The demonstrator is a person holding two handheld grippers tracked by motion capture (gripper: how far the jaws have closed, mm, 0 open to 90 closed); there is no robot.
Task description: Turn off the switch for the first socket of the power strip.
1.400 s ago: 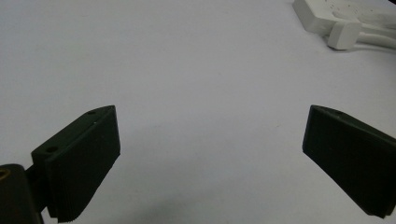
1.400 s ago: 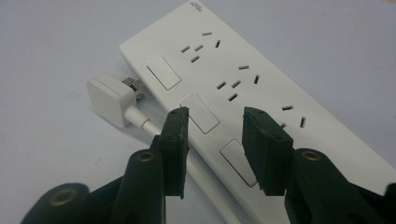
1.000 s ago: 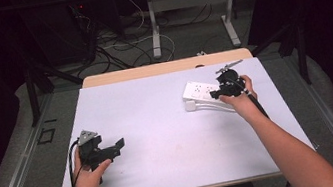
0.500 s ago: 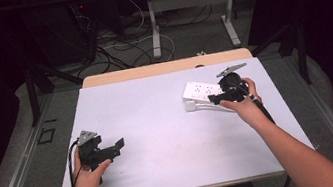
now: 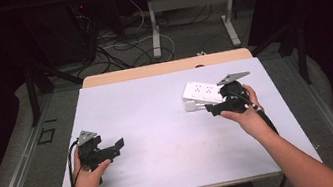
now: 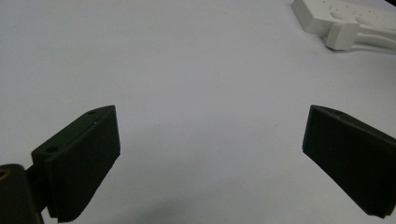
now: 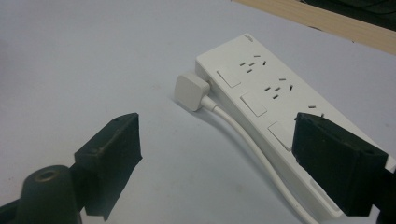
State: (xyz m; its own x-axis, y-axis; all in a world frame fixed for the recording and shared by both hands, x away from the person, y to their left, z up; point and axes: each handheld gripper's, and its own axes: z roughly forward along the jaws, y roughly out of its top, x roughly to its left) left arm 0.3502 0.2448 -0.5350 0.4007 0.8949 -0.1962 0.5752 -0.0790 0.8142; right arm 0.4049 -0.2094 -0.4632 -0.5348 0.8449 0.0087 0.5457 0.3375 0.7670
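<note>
I'm seeing my right gripper point(image 7: 217, 163), jaws spread, hovering beside the power strip point(image 7: 275, 102), whose plug point(image 7: 190, 91) is lying ahead; the strip is running diagonally away. Left gripper point(image 6: 208, 158) is gaping wide, well apart.

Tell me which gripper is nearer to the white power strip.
The right gripper: it sits just beside the power strip, jaws open. The left gripper rests far across the table, also open.

Right gripper point(image 7: 217, 158) jaws spread wide, nothing between the pads. White power strip point(image 7: 261, 88) lies flat on the pale table point(image 7: 84, 56), running diagonally under the right-hand jaw. White plug point(image 7: 190, 91) sits against the strip's near end; its cable point(image 7: 252, 149) runs alongside the strip toward the camera.
</note>
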